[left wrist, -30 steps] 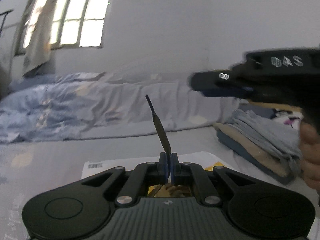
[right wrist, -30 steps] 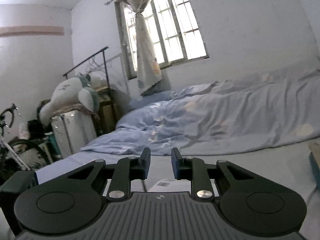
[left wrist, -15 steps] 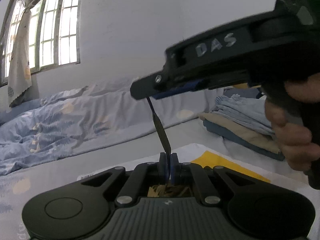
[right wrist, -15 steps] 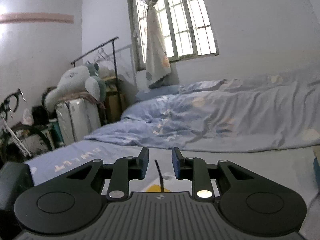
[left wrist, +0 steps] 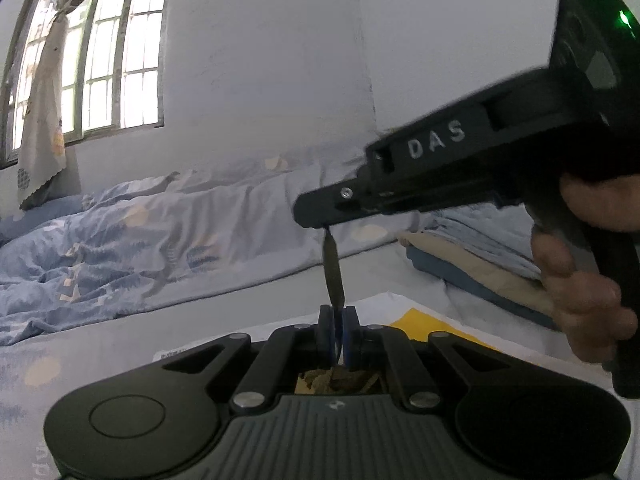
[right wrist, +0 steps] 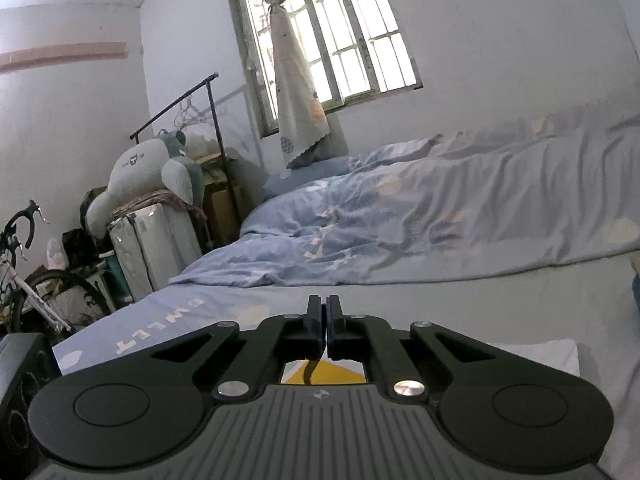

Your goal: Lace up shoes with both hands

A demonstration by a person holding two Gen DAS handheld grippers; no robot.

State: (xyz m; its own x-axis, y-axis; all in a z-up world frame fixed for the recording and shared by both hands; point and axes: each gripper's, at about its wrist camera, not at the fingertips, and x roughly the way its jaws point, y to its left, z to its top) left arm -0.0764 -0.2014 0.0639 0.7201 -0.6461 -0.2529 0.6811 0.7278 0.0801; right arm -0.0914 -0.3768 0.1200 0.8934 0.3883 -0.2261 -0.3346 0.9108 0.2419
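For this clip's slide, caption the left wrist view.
Left gripper, jaws opening, and right gripper hold the shoelace upright over the bed.

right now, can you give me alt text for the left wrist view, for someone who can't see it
A dark shoelace runs straight up from the left gripper, whose jaws are opening around its base, to the right gripper, held in a hand and pinching the lace's tip. Behind lie a bed with a rumpled blue duvet, folded laundry and a bright window.
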